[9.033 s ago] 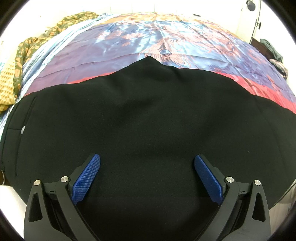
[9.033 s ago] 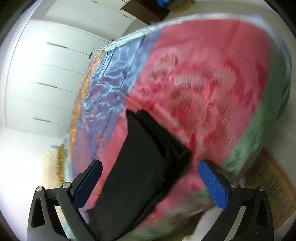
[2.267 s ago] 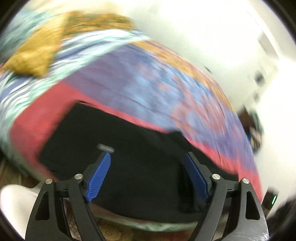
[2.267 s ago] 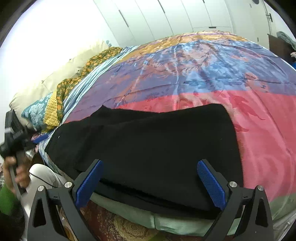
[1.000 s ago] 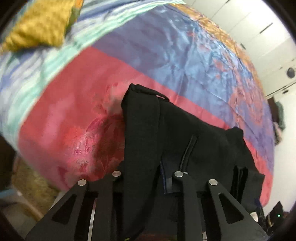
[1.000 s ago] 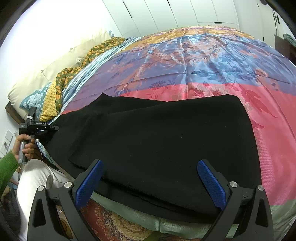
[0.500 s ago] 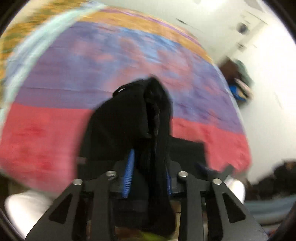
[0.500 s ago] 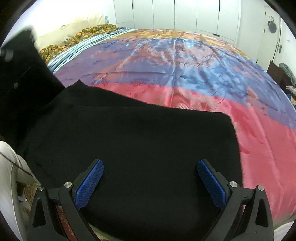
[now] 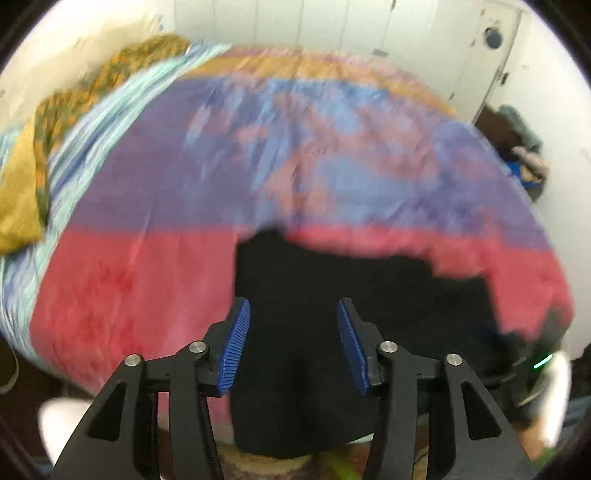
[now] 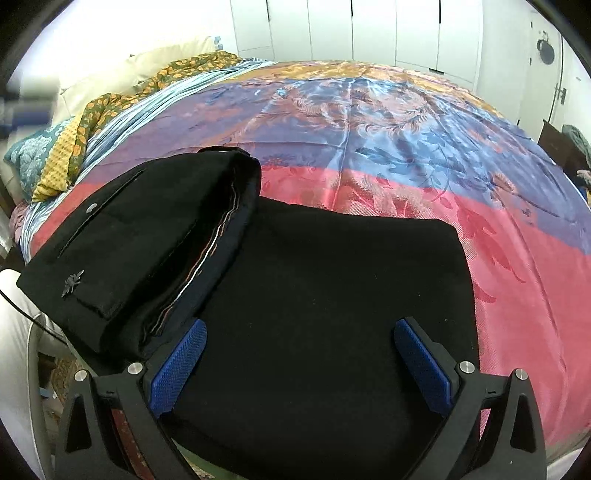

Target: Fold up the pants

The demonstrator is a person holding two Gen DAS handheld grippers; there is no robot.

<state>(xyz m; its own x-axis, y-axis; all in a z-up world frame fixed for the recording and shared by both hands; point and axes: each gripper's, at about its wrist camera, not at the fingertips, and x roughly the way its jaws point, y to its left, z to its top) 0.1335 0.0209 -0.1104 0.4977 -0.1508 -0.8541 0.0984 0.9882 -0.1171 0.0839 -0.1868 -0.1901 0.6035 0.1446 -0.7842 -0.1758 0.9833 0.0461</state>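
Black pants point(image 10: 332, 295) lie folded on the red band of the bed near its front edge. The waist end with a back pocket and button point(image 10: 122, 236) is folded over onto the legs at the left. The blurred left wrist view shows the pants point(image 9: 332, 288) as a dark block. My left gripper point(image 9: 291, 343) is open and empty just above the pants' left end. My right gripper point(image 10: 299, 365) is open and empty, low over the pants' near edge.
A satin bedspread point(image 10: 369, 122) in red, blue and orange covers the bed. Yellow patterned pillows point(image 10: 92, 122) lie at the far left. White wardrobe doors point(image 10: 369, 29) stand behind. A dark stand with clothes point(image 10: 569, 147) is at the right.
My left gripper carried the waist end over onto the legs, then opened and let it go. My right gripper stayed open over the pants.
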